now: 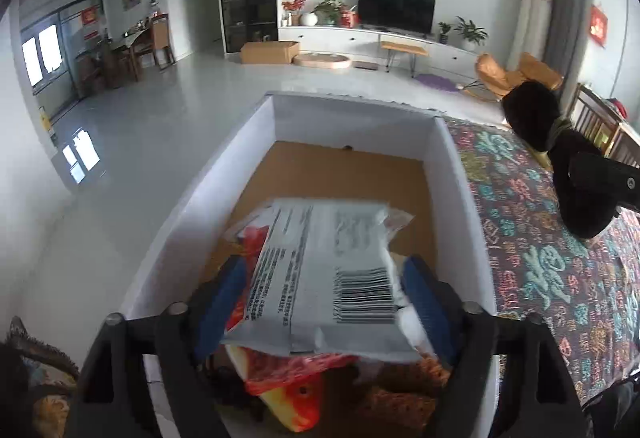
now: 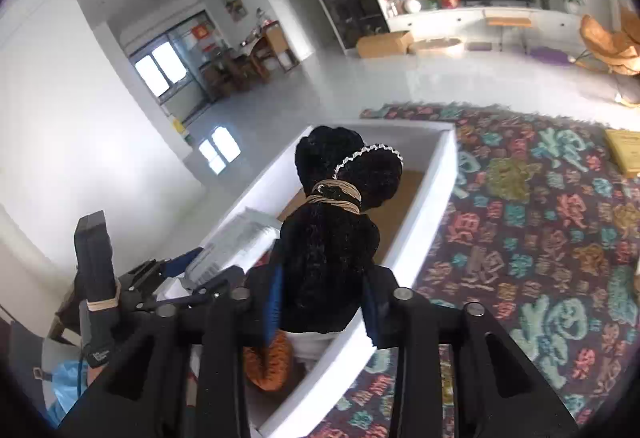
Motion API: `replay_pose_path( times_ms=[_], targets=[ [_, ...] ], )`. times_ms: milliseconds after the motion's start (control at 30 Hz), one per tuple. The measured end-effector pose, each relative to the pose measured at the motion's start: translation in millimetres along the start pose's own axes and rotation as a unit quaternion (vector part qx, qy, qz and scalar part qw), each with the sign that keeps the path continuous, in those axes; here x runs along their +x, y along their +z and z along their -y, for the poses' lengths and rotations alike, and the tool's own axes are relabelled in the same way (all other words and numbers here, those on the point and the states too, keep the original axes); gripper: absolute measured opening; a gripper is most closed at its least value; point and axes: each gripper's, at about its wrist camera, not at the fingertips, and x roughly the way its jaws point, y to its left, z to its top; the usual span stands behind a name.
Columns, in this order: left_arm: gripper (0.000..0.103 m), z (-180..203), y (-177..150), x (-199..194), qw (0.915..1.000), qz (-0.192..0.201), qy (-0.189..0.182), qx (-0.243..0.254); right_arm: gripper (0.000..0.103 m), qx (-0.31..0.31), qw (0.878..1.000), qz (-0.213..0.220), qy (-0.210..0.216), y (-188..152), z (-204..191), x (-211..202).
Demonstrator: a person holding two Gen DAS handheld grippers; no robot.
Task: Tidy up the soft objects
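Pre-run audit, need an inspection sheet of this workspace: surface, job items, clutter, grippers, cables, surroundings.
Surface: patterned cloth with a white box standing on it.
Job's things: packet with a barcode label above the box; black plush toy above the box; orange fish toy and an orange knitted thing already in the box.
Clutter: yellow flat thing at the cloth's far edge.
Grippers: left gripper has the packet between its pads; right gripper has the plush toy between its pads; pad contact unclear on both.
Cables: nothing seen.
Surroundings: living room, TV, cardboard carton on the floor, orange chair.
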Motion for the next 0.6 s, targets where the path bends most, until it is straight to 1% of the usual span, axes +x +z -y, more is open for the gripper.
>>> replay_pose_path(
  times_ms=[33,67,133,167,233,300,367,467,500,567,600],
  targets=[
    [0.094,-6,-5,1,1.0000,0.001,0.005,-0.005,0.083,-0.003,1.000,-0.017,0.006,-2,-4,16],
    [0.094,-10,-8,1,0.9999,0.005,0.009,-0.008,0.081,-0.003,1.000,-0.026,-0.003,-6,-5,30],
    [0.095,-10,-15,-4,0.9997,0.020,0.014,-0.006,0.081,-0.006,0.999,-0.035,-0.026,-16,-8,43],
    [0.096,-9,-17,-8,0.9993,0.033,0.017,-0.002,0.081,-0.007,0.999,-0.036,-0.028,-22,-8,43],
    [0.102,-2,-20,-18,0.9978,0.059,0.028,0.006,0.081,-0.014,0.999,-0.034,-0.032,-31,-10,36],
    [0.102,7,-21,-32,0.9956,0.082,0.043,0.013,0.082,-0.028,0.998,-0.026,-0.050,-37,-15,25],
    [0.102,11,-20,-40,0.9941,0.091,0.058,0.008,0.082,-0.043,0.996,-0.020,-0.071,-33,-19,20],
    [0.103,13,-23,-49,0.9919,0.080,0.096,-0.024,0.083,-0.060,0.992,-0.023,-0.113,-35,-30,14],
    [0.103,12,-25,-49,0.9921,0.076,0.095,-0.032,0.083,-0.065,0.990,-0.026,-0.126,-36,-32,13],
    [0.103,8,-30,-48,0.9936,0.064,0.080,-0.047,0.083,-0.072,0.986,-0.032,-0.149,-38,-35,10],
    [0.103,5,-32,-49,0.9938,0.054,0.082,-0.052,0.083,-0.075,0.984,-0.034,-0.158,-39,-37,9]
  ],
)
